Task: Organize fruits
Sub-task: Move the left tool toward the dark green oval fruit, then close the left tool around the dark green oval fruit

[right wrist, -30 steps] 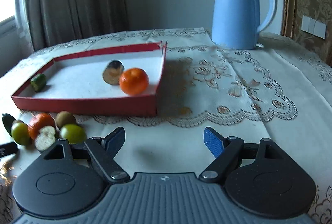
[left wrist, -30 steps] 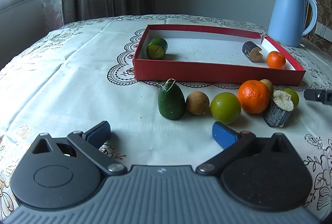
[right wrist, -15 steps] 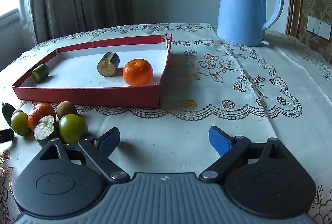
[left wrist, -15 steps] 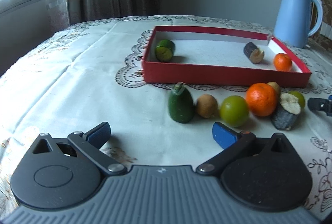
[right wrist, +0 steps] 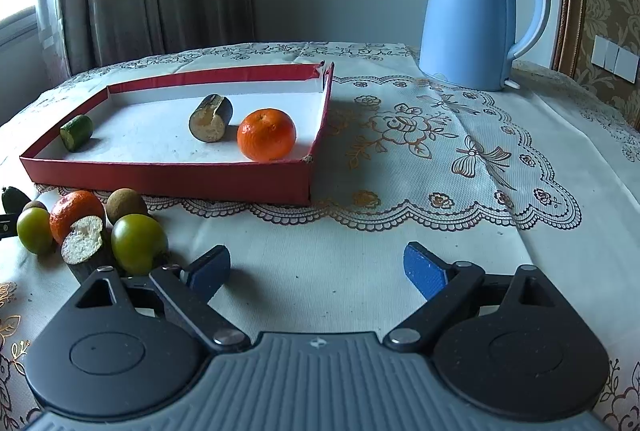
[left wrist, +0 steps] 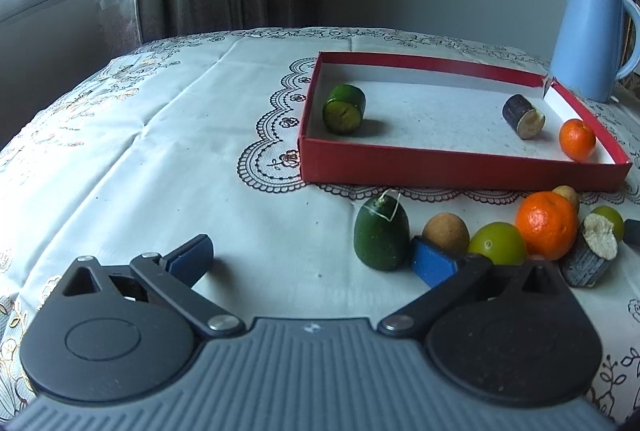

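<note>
Red tray [left wrist: 460, 167] holding three fruits, loose fruits [left wrist: 496, 243] before it; left gripper [left wrist: 312, 255] and right gripper [right wrist: 316, 267] both spread, empty.

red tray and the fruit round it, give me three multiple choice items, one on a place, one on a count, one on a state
1. Where does the kettle stand?
A. inside the tray
B. on the cloth, outside the tray's far right corner
C. on the floor

2. How many pieces lie in the tray?
A. three
B. five
C. none

3. How are the right tongs?
A. shut on an orange
B. shut on nothing
C. open, holding nothing

Key:
1 B, the kettle sits on the cloth past the tray's corner.
2 A, a green piece, a dark piece and an orange lie inside.
3 C, the blue pads stand wide apart over bare cloth.
</note>
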Action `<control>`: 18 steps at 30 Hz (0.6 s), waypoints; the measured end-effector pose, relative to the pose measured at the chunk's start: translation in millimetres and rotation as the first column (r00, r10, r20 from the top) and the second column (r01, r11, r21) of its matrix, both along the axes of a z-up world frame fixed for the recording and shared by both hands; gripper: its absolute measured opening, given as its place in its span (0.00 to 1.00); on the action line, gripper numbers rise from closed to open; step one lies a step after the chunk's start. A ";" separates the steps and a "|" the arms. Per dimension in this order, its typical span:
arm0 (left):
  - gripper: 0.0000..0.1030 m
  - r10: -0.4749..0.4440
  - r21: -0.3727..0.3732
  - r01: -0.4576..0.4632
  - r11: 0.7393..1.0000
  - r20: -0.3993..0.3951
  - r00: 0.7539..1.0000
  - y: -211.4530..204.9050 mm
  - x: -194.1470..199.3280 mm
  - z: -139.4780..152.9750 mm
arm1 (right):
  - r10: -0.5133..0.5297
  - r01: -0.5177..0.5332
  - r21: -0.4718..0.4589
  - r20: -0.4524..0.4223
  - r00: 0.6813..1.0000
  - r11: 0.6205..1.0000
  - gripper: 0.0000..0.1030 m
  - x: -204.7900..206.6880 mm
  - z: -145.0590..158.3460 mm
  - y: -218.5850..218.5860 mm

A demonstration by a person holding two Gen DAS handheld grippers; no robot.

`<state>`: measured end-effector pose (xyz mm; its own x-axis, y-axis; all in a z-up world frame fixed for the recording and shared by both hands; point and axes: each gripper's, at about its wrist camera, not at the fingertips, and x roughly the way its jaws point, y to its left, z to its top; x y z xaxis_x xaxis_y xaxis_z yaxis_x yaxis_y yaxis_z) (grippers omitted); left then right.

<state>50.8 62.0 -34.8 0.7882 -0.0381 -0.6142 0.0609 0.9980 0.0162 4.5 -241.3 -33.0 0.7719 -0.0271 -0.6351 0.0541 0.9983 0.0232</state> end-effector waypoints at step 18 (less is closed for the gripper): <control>0.78 -0.043 -0.005 0.043 0.999 0.027 0.999 -6.6 2.6 1.4 | 0.000 0.000 0.000 0.000 1.000 1.000 0.92 0.4 0.3 0.3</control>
<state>53.4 55.4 -33.5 0.8020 -0.0758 -0.5925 0.1037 0.9945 0.0132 4.9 -241.0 -32.7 0.7718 -0.0267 -0.6353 0.0537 0.9983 0.0232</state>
